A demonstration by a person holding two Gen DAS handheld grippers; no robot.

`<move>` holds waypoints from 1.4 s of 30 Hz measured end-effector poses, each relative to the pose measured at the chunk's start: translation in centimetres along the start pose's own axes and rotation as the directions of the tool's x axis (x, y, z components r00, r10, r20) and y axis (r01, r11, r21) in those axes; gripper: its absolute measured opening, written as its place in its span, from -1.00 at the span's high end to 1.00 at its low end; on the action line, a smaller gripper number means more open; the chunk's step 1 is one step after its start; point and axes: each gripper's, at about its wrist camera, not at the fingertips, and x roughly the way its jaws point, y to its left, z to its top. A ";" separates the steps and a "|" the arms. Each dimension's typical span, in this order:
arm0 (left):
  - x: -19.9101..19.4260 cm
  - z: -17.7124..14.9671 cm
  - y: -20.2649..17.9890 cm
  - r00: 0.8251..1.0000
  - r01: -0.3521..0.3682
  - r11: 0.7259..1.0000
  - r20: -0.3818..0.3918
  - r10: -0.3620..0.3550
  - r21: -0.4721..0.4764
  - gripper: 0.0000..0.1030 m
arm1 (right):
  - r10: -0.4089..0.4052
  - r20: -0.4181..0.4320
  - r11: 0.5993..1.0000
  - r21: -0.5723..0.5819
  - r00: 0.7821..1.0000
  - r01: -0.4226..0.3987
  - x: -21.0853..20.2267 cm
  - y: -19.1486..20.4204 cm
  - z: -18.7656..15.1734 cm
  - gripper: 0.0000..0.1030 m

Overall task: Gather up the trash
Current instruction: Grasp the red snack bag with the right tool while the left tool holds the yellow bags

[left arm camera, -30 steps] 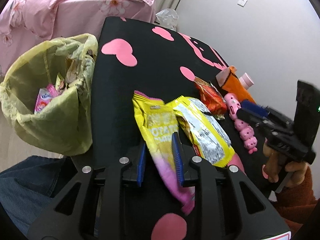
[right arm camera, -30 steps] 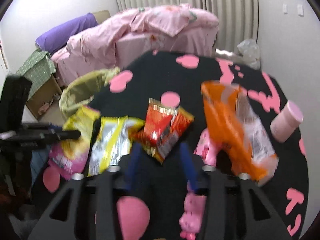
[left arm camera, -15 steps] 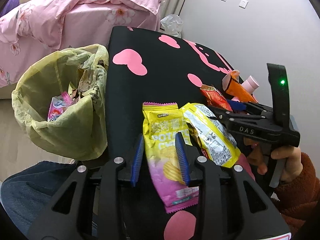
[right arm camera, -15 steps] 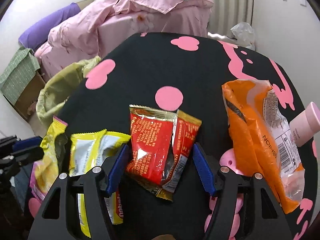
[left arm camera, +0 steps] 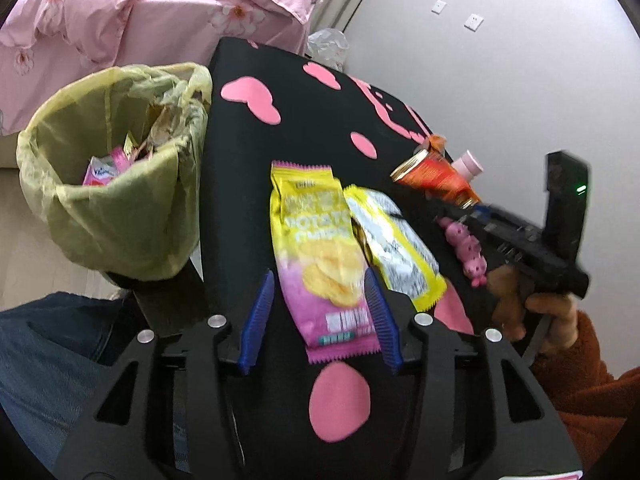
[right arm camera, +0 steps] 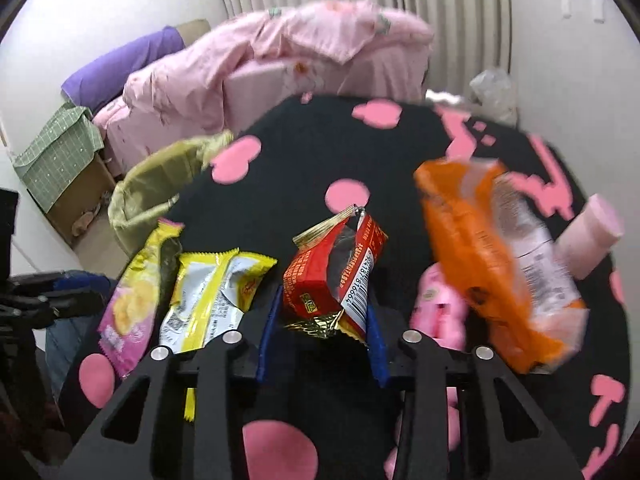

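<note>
Surface: black tabletop [left arm camera: 312, 120] printed with pink blotches, standing against a white wall.

Left gripper [left arm camera: 316, 312]: black frame with blue ribbed pads, jaws opening. The yellow-and-pink potato chip bag [left arm camera: 320, 248] lies flat on the table between the pads; the right pad sits at its edge, the left pad stands clear of it, so nothing is clamped.

Right gripper [right arm camera: 322, 328]: same build, jaws closing onto the red-and-gold foil snack wrapper [right arm camera: 332, 272]. Both pads press its lower end, and the wrapper is raised and crumpled, its barcode facing the camera. In the left wrist view it juts out from the gripper's tip, above the table.

Other litter: yellow-and-silver foil wrapper [left arm camera: 394, 244], overlapping the right edge of the chip bag; orange-and-clear plastic bag [right arm camera: 500, 264] further right, blurred.

Non-litter: pink cylindrical bottle [right arm camera: 588, 232] lying near the table's right edge; pink pig-shaped toys [left arm camera: 468, 248] beside the right gripper.

Receptacle: bin lined with a yellow-green plastic bag [left arm camera: 116, 216], just beside the table's left edge, already containing wrappers.

Background: bed with rumpled pink floral bedding [left arm camera: 160, 8].
</note>
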 end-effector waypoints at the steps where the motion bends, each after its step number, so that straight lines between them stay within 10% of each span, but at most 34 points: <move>1: 0.1 -0.2 0.0 1.000 -0.003 1.000 -0.007 0.003 0.002 0.12 | -0.003 0.012 1.000 0.000 1.000 0.003 -0.6 -0.1 0.0 0.30; 16: 3.5 -0.5 -4.5 0.980 -0.183 0.967 -0.044 0.194 0.178 0.12 | -0.025 0.068 0.998 0.058 0.997 0.021 -5.1 -2.8 -2.0 0.31; 23: 4.3 0.8 -4.1 0.987 -0.153 0.978 -0.032 0.159 0.142 0.88 | -0.039 0.086 0.999 0.021 0.996 0.037 -5.3 -2.1 -2.5 0.31; 31: 2.9 1.1 -3.4 0.989 -0.149 0.983 0.005 0.149 0.103 0.94 | -0.039 0.095 0.999 0.004 0.995 0.039 -5.6 -1.8 -2.5 0.31; 35: 3.3 1.0 -3.3 0.995 -0.083 0.995 -0.053 0.086 0.053 0.23 | -0.065 0.117 0.998 -0.011 0.991 0.067 -6.1 -1.9 -2.4 0.30; 42: 6.2 0.3 -7.8 0.970 -0.204 0.947 -0.077 0.229 0.248 -0.03 | -0.084 0.155 0.996 0.019 0.984 0.082 -7.7 -3.9 -2.7 0.30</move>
